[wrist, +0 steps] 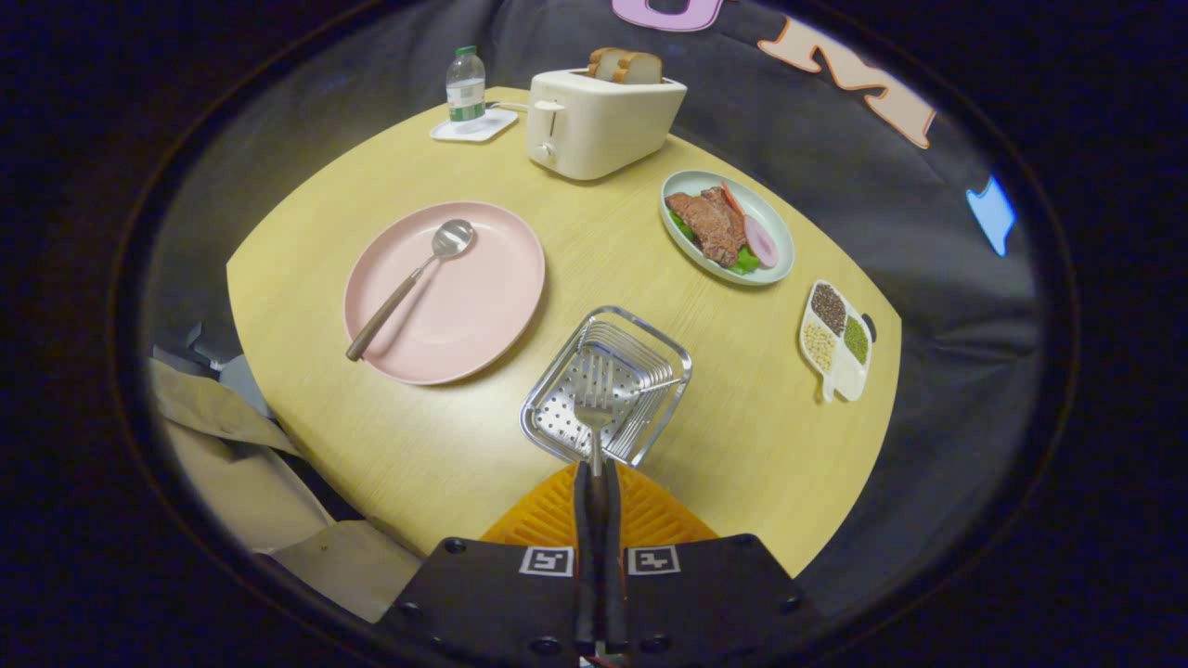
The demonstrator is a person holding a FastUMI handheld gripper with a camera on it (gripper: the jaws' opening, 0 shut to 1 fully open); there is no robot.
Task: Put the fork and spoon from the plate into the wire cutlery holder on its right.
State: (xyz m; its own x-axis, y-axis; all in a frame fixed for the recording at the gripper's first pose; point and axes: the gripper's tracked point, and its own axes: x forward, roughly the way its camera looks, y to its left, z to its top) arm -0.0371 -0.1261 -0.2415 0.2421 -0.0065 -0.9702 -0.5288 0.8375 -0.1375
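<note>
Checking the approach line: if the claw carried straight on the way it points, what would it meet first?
Probably the wire cutlery holder: the claw, shut on the fork, points its tines into the holder's opening. Depth is unclear.

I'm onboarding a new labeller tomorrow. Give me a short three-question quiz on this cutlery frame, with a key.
1. True or false: the spoon lies on the pink plate.
2. What is the gripper shut on? A) a knife B) the fork C) nothing
3. Fill in: the fork's tines hang over the ____.

Key:
1. True; its handle end pokes past the rim.
2. B; both fingers press on the fork's handle.
3. wire cutlery holder, just ahead of the fingers.
</note>
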